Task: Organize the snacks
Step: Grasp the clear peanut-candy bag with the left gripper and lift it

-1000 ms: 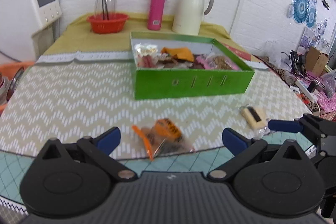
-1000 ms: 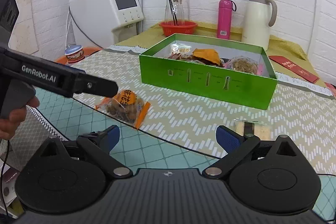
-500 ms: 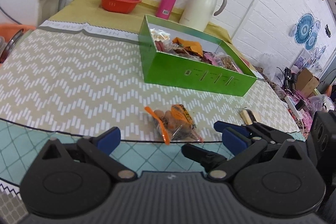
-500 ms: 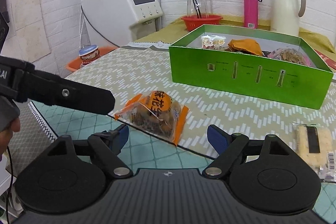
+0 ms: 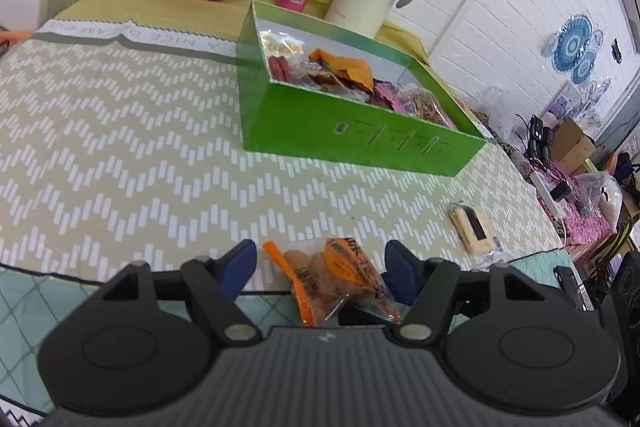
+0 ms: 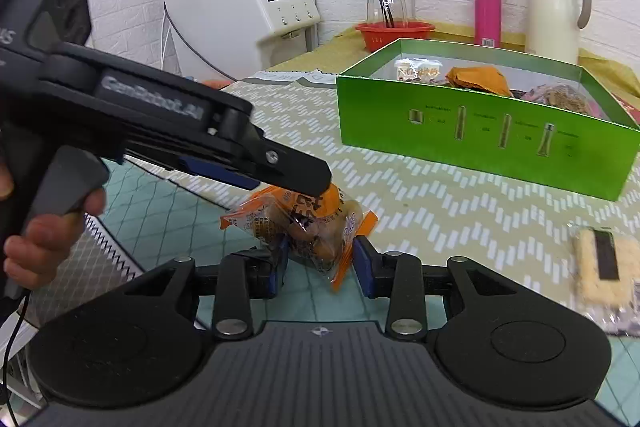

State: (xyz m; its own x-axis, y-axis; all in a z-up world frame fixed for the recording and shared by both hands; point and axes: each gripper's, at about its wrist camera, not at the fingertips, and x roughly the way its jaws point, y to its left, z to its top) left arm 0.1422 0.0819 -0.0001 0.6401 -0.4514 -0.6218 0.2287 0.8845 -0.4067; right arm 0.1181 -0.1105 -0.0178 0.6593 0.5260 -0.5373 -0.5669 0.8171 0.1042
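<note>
Near the front edge of the table sits the orange snack bag (image 6: 298, 223), and both tongs are on it. The right tongs (image 6: 318, 259) pinch its near end, narrow, pads touching the wrapper. The left tongs (image 5: 318, 269) straddle it wide, not squeezing, probably just steadying it. Its long axis runs roughly along that front edge. Next stop is likely the green box (image 6: 480, 143), well back mid-table; a pale wafer pack (image 6: 604, 267) waits nearby.
</note>
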